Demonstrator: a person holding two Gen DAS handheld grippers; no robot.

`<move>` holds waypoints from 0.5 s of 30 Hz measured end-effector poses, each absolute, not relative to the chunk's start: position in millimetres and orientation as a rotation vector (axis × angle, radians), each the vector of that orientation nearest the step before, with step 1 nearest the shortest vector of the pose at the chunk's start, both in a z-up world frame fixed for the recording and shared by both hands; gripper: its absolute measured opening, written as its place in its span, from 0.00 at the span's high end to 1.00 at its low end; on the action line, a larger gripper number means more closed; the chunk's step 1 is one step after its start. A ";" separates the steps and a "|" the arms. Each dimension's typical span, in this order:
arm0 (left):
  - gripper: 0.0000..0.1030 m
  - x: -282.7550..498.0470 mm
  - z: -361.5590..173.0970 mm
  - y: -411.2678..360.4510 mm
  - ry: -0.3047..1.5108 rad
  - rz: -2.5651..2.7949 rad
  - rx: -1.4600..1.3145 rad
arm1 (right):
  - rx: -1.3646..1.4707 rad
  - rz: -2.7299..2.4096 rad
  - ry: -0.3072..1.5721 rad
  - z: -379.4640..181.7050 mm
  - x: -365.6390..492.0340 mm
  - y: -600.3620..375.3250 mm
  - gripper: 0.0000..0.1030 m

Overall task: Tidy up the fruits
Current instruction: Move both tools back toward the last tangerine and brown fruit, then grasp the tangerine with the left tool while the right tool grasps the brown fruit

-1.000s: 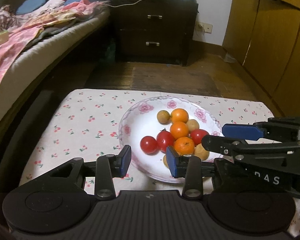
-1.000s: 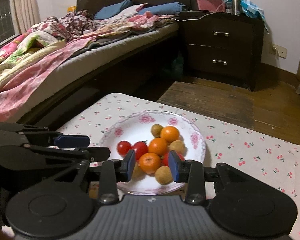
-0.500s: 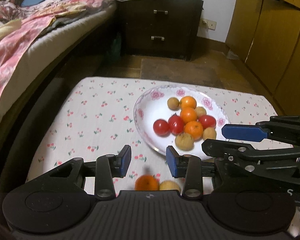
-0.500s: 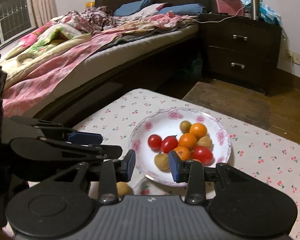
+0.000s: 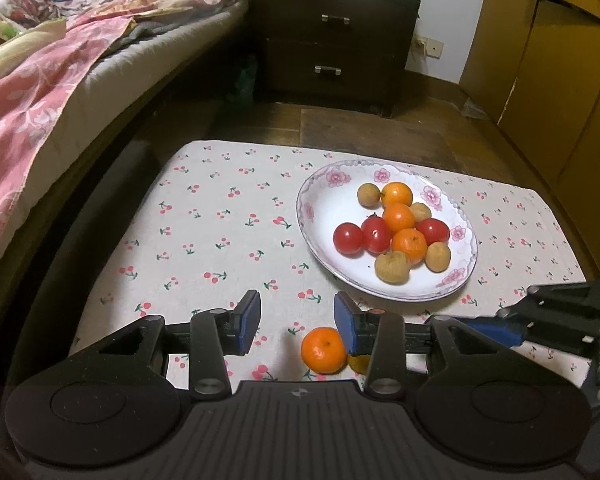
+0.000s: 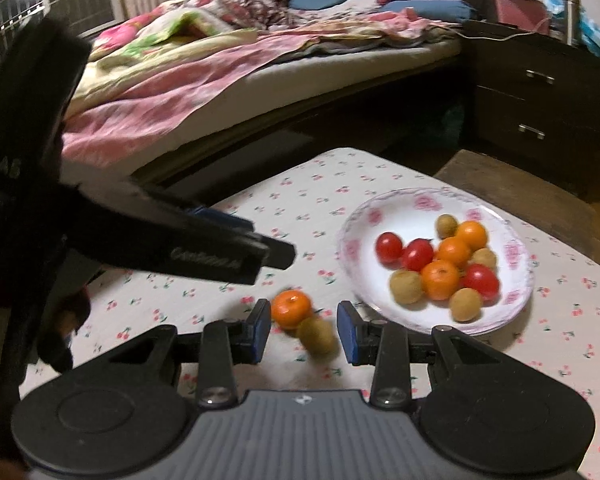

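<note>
Between the left gripper [image 5: 296,322] fingers lies a loose tangerine [image 5: 323,350].

Left gripper [image 5: 296,322]: matte black plastic body with a ribbed central plate bearing a small star-like mark at 12 o'clock of the plate; two round black discs at 9 and 3 o'clock; two black finger arms fixed by silver screws; blue pads [image 5: 247,322] on the inner faces.

Right gripper [image 6: 303,328]: same build, ribbed plate greyer, silver screws, blue pads [image 6: 260,330]. In the right wrist view the left unit's black side carries pale lettering, too blurred to read.
</note>
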State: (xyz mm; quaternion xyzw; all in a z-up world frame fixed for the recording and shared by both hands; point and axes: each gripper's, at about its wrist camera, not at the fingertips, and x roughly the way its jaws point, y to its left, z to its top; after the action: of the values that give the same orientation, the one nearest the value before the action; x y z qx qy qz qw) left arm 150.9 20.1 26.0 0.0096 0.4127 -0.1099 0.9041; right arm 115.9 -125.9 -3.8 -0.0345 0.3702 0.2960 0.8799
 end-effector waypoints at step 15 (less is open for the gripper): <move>0.49 149.2 20.9 25.8 0.885 -0.257 -0.003 | -0.122 0.647 0.828 -40.5 129.1 -110.5 0.47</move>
State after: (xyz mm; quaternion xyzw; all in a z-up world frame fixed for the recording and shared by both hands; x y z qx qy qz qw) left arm 149.2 25.8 20.9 -0.0015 0.4268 -0.1242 0.8958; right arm 129.1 -110.5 -40.5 -0.0584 0.3948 0.3086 0.8634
